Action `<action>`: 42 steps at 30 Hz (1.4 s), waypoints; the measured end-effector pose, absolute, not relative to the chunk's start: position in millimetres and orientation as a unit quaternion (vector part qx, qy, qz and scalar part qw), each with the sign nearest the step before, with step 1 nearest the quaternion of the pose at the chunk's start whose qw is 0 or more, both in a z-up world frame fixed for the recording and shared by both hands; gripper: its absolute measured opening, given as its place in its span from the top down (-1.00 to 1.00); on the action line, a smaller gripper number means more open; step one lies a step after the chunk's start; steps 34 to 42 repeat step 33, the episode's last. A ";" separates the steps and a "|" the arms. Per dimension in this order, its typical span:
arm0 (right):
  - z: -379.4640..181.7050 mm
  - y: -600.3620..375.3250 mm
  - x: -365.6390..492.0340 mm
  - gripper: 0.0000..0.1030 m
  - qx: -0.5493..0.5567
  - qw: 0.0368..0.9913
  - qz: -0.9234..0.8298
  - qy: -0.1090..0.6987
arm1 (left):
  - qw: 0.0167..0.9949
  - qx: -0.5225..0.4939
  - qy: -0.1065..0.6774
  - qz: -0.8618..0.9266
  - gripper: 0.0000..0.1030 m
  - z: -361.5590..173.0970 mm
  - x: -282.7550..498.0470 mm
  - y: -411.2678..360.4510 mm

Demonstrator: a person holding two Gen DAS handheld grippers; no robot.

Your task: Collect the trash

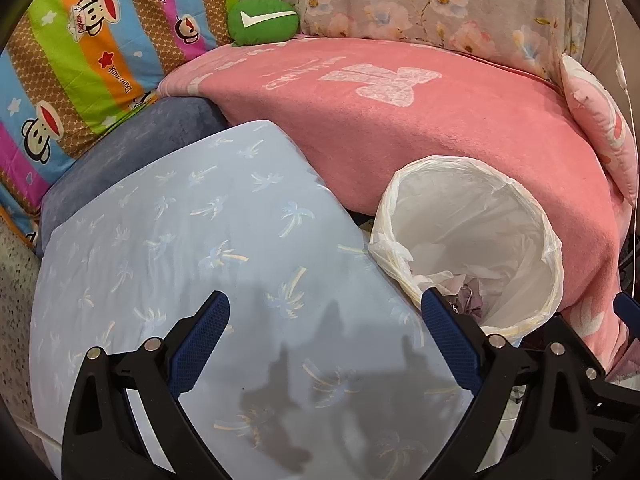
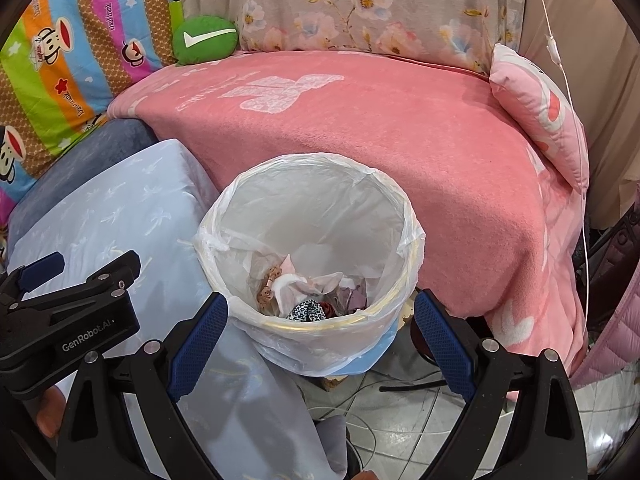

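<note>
**Both grippers empty over the bin area**

You are holding the right gripper with its jaws spread wide and nothing between them; the blue pads are sitting either side of the near rim of the trash bin, not touching it. You are pointing it down into the bin, which is lined with a white plastic bag folded over the rim. Trash is lying at the bottom: crumpled white tissue, a tan wrapper, a black-and-white spotted scrap, something dark red and something mauve.

You are holding the left gripper with its jaws also wide apart and gripping nothing. It is hovering over the light blue cushion with the palm-tree print and casting its shadow on it; its right pad is overlapping the bin's near-left rim in view. From the right wrist view the left gripper is showing at the left edge, beside the bin.

The bin is standing on the floor between the blue cushion and the pink blanket covering the sofa seat. A darker blue cushion is lying behind the light one. A green round pillow with a white tick is resting at the back, next to the striped monkey-print cloth and the floral cover. A pink pillow is leaning at the right. Cables are trailing over the tiled floor under the bin.
</note>
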State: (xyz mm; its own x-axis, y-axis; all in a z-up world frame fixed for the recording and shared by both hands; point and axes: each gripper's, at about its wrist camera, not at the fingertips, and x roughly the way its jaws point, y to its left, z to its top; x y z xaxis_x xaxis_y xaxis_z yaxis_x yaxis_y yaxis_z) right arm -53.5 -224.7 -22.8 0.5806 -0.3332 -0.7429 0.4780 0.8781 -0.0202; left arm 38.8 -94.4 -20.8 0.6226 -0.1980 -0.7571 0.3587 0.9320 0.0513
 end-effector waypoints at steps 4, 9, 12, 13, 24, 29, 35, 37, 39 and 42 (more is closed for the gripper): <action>-22.9 -224.0 -52.6 -0.77 0.089 0.884 -0.229 0.397 | 0.895 0.098 0.406 -0.154 -0.79 -20.9 40.1 -91.7; -22.7 -222.5 -50.7 -0.77 0.088 0.884 -0.228 0.398 | 0.896 0.098 0.406 -0.154 -0.79 -20.9 40.0 -90.7; -22.8 -221.9 -50.1 -0.77 0.088 0.884 -0.228 0.398 | 0.895 0.098 0.407 -0.153 -0.79 -21.0 40.2 -89.2; -22.9 -222.2 -50.1 -0.77 0.088 0.884 -0.228 0.398 | 0.896 0.097 0.407 -0.152 -0.79 -21.0 39.9 -88.8; -20.5 -216.7 -48.5 -0.77 0.084 0.885 -0.226 0.399 | 0.896 0.100 0.405 -0.153 -0.79 -21.9 38.6 -83.8; -22.3 -219.6 -47.9 -0.77 0.093 0.885 -0.224 0.398 | 0.892 0.095 0.414 -0.151 -0.80 -24.3 40.1 -80.8; -25.4 -218.1 -47.1 -0.77 0.094 0.882 -0.225 0.402 | 0.891 0.091 0.418 -0.149 -0.80 -25.9 40.1 -76.8; -25.4 -218.1 -47.1 -0.77 0.094 0.882 -0.225 0.402 | 0.891 0.091 0.418 -0.149 -0.80 -25.9 40.1 -76.8; -25.4 -218.1 -47.1 -0.77 0.094 0.882 -0.225 0.402 | 0.891 0.091 0.418 -0.149 -0.80 -25.9 40.1 -76.8; -25.4 -218.1 -47.1 -0.77 0.094 0.882 -0.225 0.402 | 0.891 0.091 0.418 -0.149 -0.80 -25.9 40.1 -76.8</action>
